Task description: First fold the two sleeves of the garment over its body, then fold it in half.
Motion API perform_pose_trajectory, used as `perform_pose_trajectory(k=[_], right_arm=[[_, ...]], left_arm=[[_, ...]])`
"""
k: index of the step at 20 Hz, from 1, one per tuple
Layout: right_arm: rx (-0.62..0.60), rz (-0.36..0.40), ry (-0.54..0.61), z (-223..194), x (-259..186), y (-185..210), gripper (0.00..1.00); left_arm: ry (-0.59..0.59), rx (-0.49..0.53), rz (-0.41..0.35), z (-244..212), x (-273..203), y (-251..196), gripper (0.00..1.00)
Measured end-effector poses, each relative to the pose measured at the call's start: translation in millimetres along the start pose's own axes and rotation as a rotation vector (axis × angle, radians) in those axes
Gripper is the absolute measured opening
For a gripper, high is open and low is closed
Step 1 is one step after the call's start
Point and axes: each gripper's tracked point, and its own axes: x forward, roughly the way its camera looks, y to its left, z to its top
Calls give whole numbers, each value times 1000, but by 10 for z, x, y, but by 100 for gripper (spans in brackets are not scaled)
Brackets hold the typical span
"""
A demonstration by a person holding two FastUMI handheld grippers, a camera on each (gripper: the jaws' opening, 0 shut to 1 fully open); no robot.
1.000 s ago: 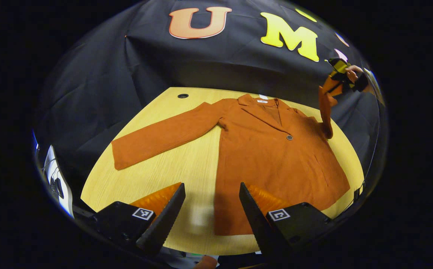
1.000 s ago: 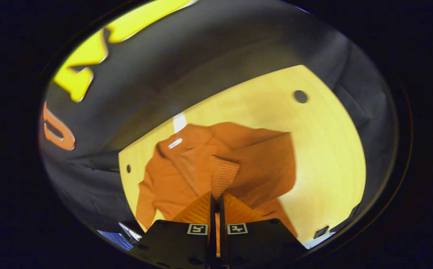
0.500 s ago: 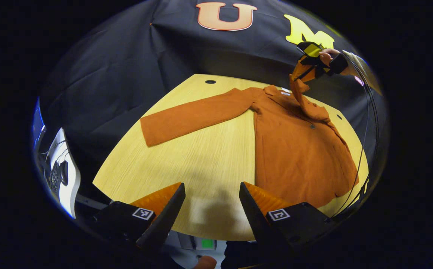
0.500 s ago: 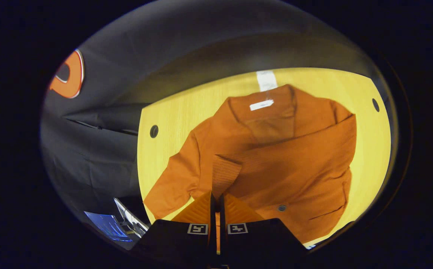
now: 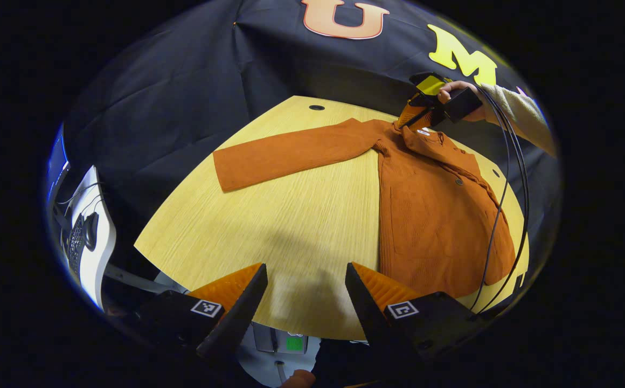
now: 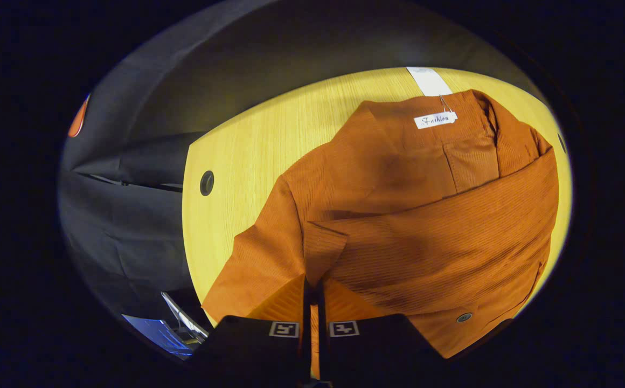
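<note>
Since the earlier frames, my right gripper [image 6: 312,293] has carried the right sleeve [image 6: 442,242] down from mid-air to lie across the chest of the garment [image 5: 436,215], and my left gripper [image 5: 304,285] has swung left, so the coat now sits right of centre in the left gripper view. The right gripper's fingers are closed on the cuff, pinched just below the collar. The left gripper holds nothing, its jaws wide apart, hovering above the near edge of the table [image 5: 269,215]. The coat lies flat, collar at the far edge, and the left sleeve [image 5: 296,153] is stretched out sideways on the wood. To finish this step well, I judge the cuff should be lowered until it rests on the body before release, keeping the sleeve straight and inside the coat's outline, then withdrawn upward so the fabric is not dragged back.
</note>
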Motion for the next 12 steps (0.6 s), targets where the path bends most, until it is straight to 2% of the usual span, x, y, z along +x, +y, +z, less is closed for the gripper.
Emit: perform_pose_trajectory(k=[2, 3, 5, 7, 8, 11, 12], right_arm=[[39, 38, 5, -12, -38, 25, 5], [49, 61, 13, -20, -74, 43, 12], [32, 113, 27, -48, -228, 97, 37], [4, 90, 13, -115, -271, 2, 66], [-7, 81, -3, -122, -362, -47, 77], [-70, 16, -52, -234, -605, -300, 77], [-96, -25, -82, -269, -719, -437, 85]], left_arm=[[-28, 5, 16, 139, 76, 43, 95], [-25, -4, 24, 190, 113, 54, 95], [-20, -51, 40, 327, 197, 113, 95], [0, -107, 70, 506, 285, 201, 95], [16, -125, 102, 596, 349, 337, 95], [76, -195, 147, 892, 591, 589, 96], [96, -208, 177, 982, 628, 725, 95]])
